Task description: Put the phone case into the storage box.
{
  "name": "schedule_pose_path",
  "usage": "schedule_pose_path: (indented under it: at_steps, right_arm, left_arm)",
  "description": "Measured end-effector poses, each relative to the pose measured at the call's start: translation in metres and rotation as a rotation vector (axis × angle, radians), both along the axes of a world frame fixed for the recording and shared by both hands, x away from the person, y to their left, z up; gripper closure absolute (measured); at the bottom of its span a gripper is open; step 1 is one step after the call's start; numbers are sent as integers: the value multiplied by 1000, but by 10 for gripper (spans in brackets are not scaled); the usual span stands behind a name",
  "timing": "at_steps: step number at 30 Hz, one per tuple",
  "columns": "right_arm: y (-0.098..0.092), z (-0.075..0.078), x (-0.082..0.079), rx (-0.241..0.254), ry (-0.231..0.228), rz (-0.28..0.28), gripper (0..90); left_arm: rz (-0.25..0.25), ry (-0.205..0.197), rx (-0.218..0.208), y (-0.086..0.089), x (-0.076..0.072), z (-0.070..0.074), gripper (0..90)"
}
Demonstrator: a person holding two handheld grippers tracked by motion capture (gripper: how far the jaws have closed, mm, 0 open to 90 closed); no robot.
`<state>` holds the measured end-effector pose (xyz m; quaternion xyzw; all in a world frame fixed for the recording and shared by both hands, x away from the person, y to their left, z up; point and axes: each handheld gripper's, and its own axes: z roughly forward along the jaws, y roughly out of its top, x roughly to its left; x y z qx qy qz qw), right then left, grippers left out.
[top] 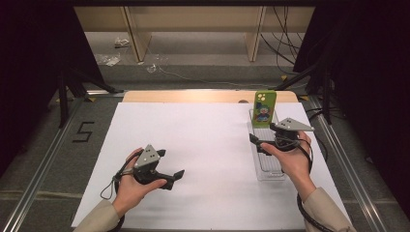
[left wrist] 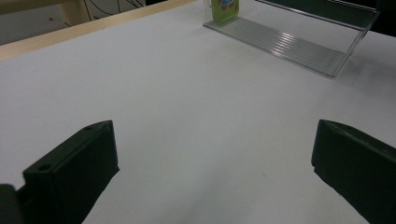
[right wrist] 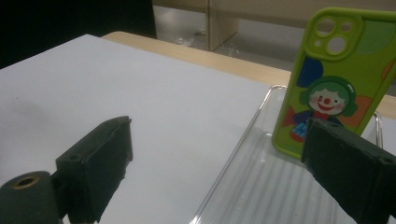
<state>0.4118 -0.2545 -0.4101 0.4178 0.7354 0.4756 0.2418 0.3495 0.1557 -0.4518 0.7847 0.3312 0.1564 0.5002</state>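
**Phone case propped in clear tray, both tongs empty**

The green phone case [top: 264, 108] with a clown print stands upright at the far end of the clear ribbed tray [top: 270, 166], probably leaning on its end wall so its face is easy to reach. The right tongs [top: 265, 139] hover over the tray just short of the case, jaws wide apart and empty, seemingly lined up to grasp. The left tongs [top: 170, 169] wait wide open over the white surface [top: 193, 135], well apart.

The right tongs [right wrist: 215, 158] hide the green phone case's [right wrist: 336, 79] lower corner; the clear tray's [left wrist: 299, 46] far end is cropped.
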Motion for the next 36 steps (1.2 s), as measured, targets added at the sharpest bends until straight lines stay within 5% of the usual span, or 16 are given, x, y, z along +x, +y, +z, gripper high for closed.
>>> schedule_pose_path:
  at_steps: [36]
  right_arm:
    - [-7, -3, -31, -2, -21, 67, 123]
  left_arm:
    - [9, -1, -2, 5, -2, 0, 0]
